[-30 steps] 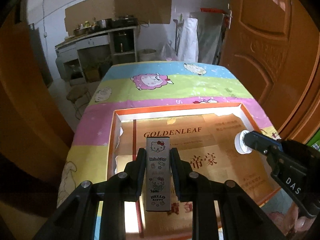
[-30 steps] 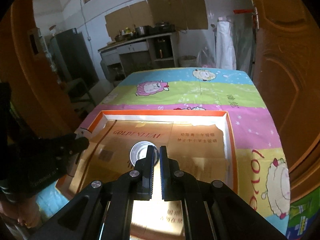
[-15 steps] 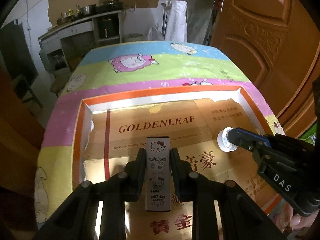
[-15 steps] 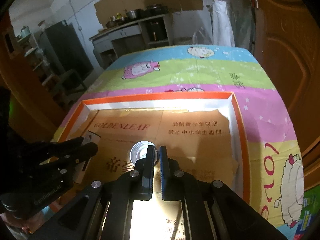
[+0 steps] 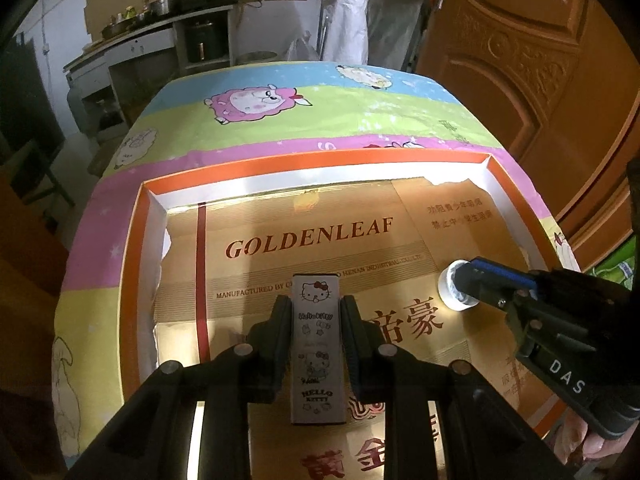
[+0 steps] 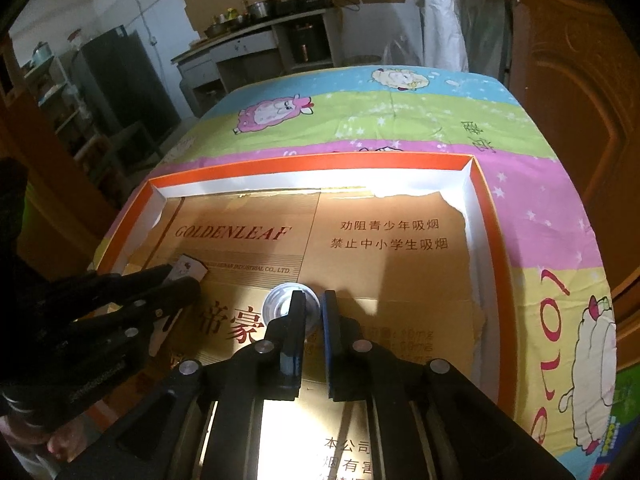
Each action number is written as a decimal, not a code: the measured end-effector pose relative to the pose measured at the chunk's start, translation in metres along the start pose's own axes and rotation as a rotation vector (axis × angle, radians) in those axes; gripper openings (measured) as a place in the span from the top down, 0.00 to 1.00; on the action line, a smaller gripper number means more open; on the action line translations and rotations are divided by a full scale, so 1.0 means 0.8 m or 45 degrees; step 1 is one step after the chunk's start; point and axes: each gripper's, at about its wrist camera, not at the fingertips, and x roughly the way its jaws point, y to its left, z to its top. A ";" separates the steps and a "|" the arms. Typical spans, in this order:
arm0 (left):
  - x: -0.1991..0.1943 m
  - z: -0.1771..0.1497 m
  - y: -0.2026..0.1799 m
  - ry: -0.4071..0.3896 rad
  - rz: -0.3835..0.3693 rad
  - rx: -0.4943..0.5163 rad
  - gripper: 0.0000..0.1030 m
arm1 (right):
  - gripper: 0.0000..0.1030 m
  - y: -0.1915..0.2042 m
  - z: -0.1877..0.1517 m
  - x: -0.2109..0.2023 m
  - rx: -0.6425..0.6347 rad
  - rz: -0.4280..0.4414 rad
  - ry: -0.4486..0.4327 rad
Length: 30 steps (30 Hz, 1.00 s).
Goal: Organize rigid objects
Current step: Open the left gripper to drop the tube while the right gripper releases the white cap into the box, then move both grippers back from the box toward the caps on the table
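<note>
A slim Hello Kitty box (image 5: 318,344) is clamped between the fingers of my left gripper (image 5: 316,308), low over the cardboard floor of an orange-rimmed tray (image 5: 320,160). In the right wrist view the same left gripper (image 6: 182,278) comes in from the left with the box's end (image 6: 189,266) showing at its tip. A small round white cap (image 6: 282,302) lies on the cardboard. My right gripper (image 6: 315,300) is at the cap's right edge and its jaws are opening, a narrow gap showing between the pads. From the left wrist, the right gripper (image 5: 466,280) covers part of the cap (image 5: 450,292).
The tray (image 6: 320,160) sits on a table with a striped cartoon-sheep cloth (image 5: 320,116). A wooden door (image 5: 540,60) stands close on the right. A kitchen counter with pots (image 5: 160,12) is at the back. Part of a hand (image 6: 60,444) shows at the lower left.
Both grippers have dropped lower and tilted further down over the tray. The right jaws, pressed together earlier, now stand slightly apart at the cap. The left still holds the box.
</note>
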 end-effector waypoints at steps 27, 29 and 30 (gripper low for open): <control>-0.103 -0.022 0.019 -0.152 -0.177 -0.130 0.65 | 0.65 0.021 -0.025 -0.052 -0.001 -0.035 -0.091; -0.115 -0.027 0.023 -0.168 -0.183 -0.142 0.65 | 0.65 0.024 -0.030 -0.060 0.003 -0.030 -0.098; -0.120 -0.031 0.024 -0.173 -0.185 -0.146 0.65 | 0.65 0.026 -0.033 -0.064 0.004 -0.028 -0.102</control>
